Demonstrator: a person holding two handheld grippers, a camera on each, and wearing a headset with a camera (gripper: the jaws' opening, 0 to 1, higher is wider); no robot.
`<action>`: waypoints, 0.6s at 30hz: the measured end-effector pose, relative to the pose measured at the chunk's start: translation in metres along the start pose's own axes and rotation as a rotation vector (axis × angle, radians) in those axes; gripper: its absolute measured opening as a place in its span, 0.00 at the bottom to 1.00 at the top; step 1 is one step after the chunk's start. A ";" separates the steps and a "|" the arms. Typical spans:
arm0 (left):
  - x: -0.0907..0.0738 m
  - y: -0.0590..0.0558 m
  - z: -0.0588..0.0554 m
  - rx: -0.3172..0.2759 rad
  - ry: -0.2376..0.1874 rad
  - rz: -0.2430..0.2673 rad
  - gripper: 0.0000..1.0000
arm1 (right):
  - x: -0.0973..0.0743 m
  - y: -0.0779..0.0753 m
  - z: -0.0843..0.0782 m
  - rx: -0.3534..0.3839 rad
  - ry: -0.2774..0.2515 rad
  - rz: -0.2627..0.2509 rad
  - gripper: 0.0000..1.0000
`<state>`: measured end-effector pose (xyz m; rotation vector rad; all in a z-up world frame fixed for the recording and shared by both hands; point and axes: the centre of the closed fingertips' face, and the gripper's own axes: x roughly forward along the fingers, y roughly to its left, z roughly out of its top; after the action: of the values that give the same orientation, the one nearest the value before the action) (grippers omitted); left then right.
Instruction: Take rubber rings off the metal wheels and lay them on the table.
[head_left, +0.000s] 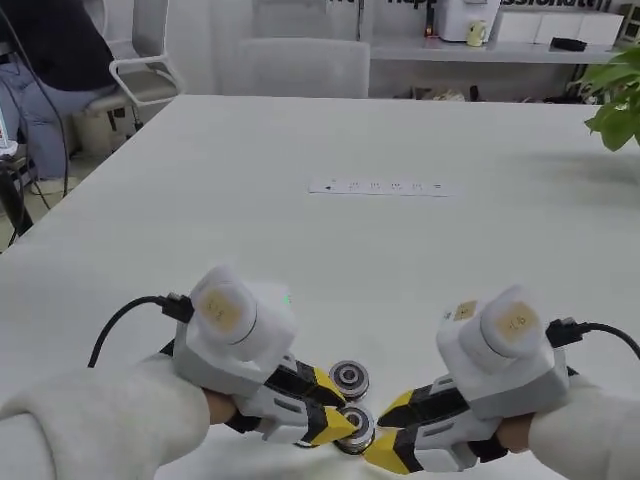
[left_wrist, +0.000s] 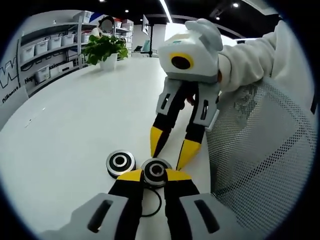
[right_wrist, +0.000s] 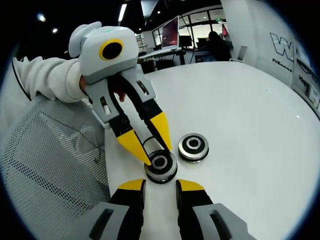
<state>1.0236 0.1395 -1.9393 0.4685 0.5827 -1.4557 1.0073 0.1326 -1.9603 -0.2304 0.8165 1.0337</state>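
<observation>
Bright, even overhead lighting. Ceiling strip lights (left_wrist: 164, 7) flare in both gripper views, where fisheye distortion curves the white bench (left_wrist: 75, 120) toward the edges. Shadows are soft and faint. The metal wheel (left_wrist: 155, 172) is sharp; the far background is softer.

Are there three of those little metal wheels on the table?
No, two lie on the table: the near wheel and the far wheel beside it.

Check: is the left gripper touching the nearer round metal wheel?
Touching. Left gripper view: the left gripper clamps the round metal wheel between its yellow tips.
</observation>
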 end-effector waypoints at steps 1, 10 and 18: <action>0.001 -0.002 0.001 0.006 -0.003 -0.005 0.11 | 0.001 0.000 0.000 -0.004 0.002 -0.001 0.22; 0.003 -0.003 0.000 0.097 -0.004 0.008 0.07 | 0.003 0.003 0.003 -0.027 -0.014 0.002 0.24; 0.003 -0.002 0.000 0.083 -0.037 0.007 0.07 | 0.005 0.000 0.004 -0.085 -0.009 -0.023 0.21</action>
<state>1.0221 0.1368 -1.9413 0.5071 0.4928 -1.4830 1.0102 0.1385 -1.9614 -0.3070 0.7606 1.0481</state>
